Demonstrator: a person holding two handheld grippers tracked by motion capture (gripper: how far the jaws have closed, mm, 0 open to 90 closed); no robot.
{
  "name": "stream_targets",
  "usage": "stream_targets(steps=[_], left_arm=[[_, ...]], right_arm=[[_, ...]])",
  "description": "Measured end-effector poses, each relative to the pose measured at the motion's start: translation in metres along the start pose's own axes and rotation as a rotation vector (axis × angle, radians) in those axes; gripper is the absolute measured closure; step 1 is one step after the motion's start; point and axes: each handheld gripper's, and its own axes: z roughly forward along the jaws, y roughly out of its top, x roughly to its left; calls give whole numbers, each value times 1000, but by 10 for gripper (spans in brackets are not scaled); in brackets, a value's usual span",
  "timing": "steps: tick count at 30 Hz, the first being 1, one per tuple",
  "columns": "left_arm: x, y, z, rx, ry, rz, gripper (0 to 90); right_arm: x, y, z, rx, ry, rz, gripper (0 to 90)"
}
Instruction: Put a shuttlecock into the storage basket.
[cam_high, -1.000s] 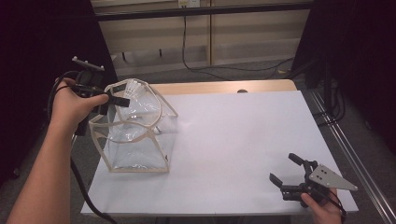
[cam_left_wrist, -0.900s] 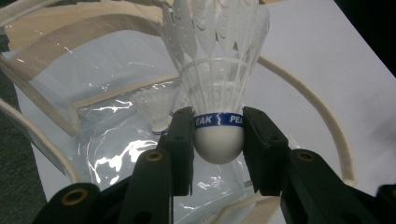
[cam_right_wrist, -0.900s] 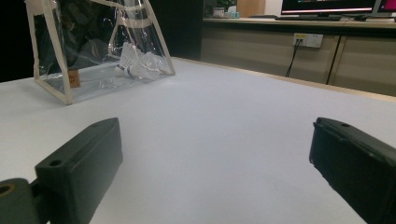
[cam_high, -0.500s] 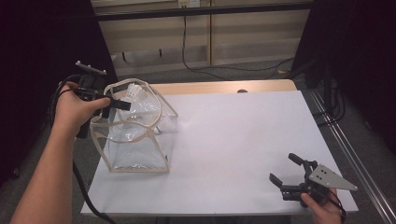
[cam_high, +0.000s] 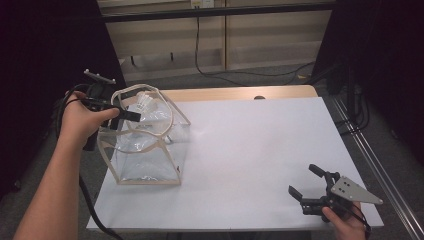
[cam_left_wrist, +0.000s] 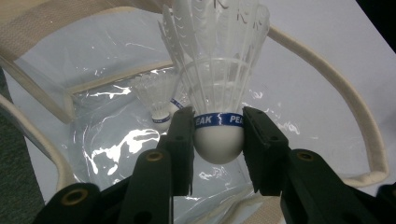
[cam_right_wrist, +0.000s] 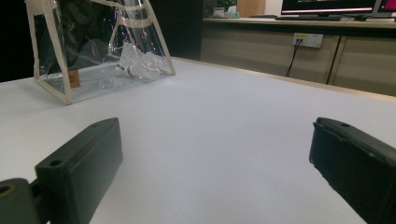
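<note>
A clear plastic bag (cam_high: 150, 160) with cream trim and handles stands open at the table's left side. My left gripper (cam_high: 134, 113) hovers over the bag's mouth, shut on a white feather shuttlecock (cam_high: 145, 104). In the left gripper view its pads (cam_left_wrist: 183, 135) clamp the cork at the blue band, and the shuttlecock's (cam_left_wrist: 219, 79) feathers point away from the camera. A second shuttlecock (cam_left_wrist: 159, 95) lies inside the bag, also seen as a shuttlecock (cam_right_wrist: 133, 65) in the right gripper view. My right gripper (cam_high: 304, 180) rests open near the table's front right edge, nothing between its jaws.
The white table top (cam_high: 260, 145) stretches between the bag and the right gripper. A wooden strip (cam_high: 240, 93) borders its far edge. Cables (cam_high: 210, 65) run across the floor beyond. A metal rail (cam_high: 370, 165) runs along the right side.
The left hand with the shuttlecock has shifted slightly right and down over the bag's mouth. The right gripper has stayed put.
</note>
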Motion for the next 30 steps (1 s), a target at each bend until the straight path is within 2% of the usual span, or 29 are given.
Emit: stream_targets(steps=[6, 17, 30], left_arm=[[1, -2, 2, 1, -1, -8, 653], [1, -3, 8, 22, -14, 2, 653], [0, -4, 7, 11, -22, 14, 635]], right_arm=[[0, 0, 0, 1, -1, 0, 24], [0, 0, 0, -1, 1, 0, 24], [0, 0, 0, 1, 0, -1, 24]])
